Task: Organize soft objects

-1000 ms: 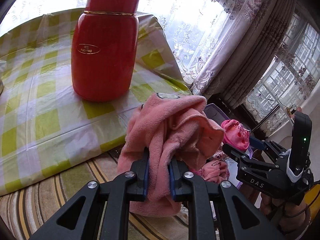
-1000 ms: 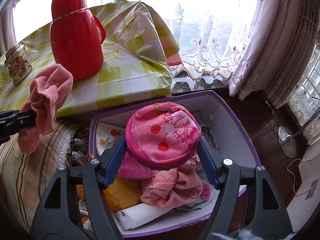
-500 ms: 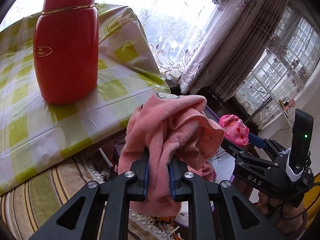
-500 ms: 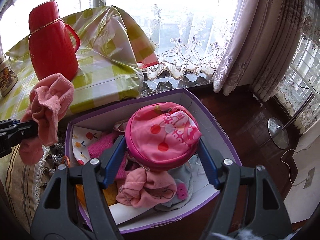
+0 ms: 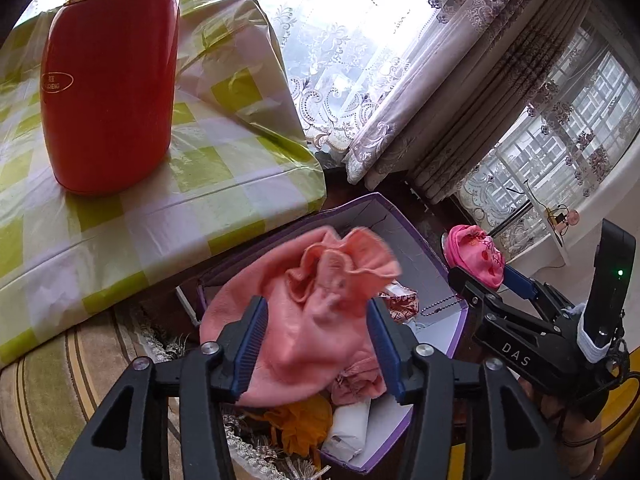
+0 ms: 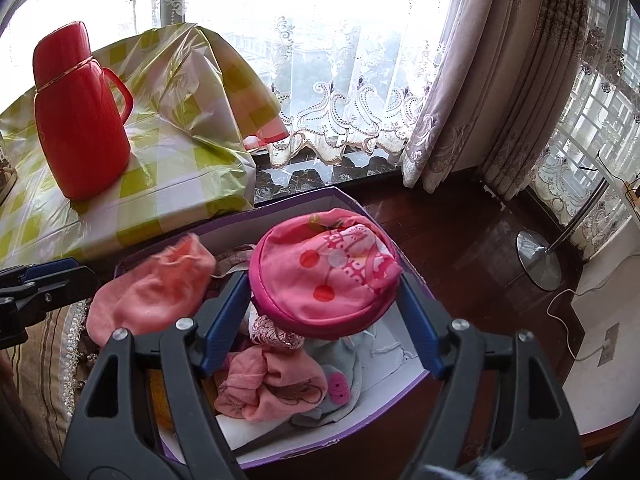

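Note:
My left gripper [image 5: 316, 342] is open over the purple box [image 5: 430, 254]. A pink towel [image 5: 304, 320], blurred by motion, is loose between its fingers and dropping into the box; it also shows in the right wrist view [image 6: 152, 292]. My right gripper [image 6: 324, 324] is shut on a round pink pouch [image 6: 324, 268] with cherry print, held above the box [image 6: 376, 412]. The pouch also shows in the left wrist view [image 5: 476, 256]. The box holds several soft items: a pink cloth [image 6: 272, 388], a grey toy [image 6: 340, 384], an orange cloth [image 5: 300, 420].
A red thermos [image 5: 108, 88] stands on a table with a green checked cover [image 5: 200, 200] left of the box. A striped cushion [image 5: 52, 392] lies at lower left. Lace curtains [image 6: 360, 80] hang behind. A lamp base [image 6: 538, 260] stands on the dark wood floor at right.
My left gripper has opened and let go of the pink towel, which now falls toward the box. Both grippers have shifted right, over the box. The right gripper still holds the pouch.

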Available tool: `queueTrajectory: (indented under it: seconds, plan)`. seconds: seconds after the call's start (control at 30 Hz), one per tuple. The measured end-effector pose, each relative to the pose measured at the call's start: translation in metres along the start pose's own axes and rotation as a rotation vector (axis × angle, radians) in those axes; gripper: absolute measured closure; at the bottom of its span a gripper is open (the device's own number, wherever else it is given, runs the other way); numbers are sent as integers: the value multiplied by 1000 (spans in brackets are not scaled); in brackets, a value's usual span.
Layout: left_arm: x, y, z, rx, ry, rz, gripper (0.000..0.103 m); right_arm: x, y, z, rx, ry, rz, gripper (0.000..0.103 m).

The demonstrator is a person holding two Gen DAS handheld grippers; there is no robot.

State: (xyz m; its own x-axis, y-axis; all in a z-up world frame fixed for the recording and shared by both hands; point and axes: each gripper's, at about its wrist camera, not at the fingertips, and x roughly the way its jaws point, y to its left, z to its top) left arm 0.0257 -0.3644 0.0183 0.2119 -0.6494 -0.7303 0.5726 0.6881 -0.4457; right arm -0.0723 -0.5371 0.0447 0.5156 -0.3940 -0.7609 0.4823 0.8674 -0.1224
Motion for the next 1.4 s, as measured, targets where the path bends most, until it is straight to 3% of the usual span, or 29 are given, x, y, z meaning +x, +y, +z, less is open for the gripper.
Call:
queueTrajectory:
  seconds: [0.47, 0.57, 0.87, 1.4]
  plan:
    - [-53, 32, -60, -117, 58, -63, 24, -55, 13, -54, 5, 100, -33, 20]
    - [-54, 28, -64, -93, 47, -40, 23, -56, 13, -61, 25, 126, -25, 19]
    - [-40, 17, -64, -49, 73, -22, 2, -54, 21, -61, -17, 103, -17, 19]
    - [-39, 19, -64, -59, 70, -27, 1, -46, 17, -62, -2, 123, -12, 19]
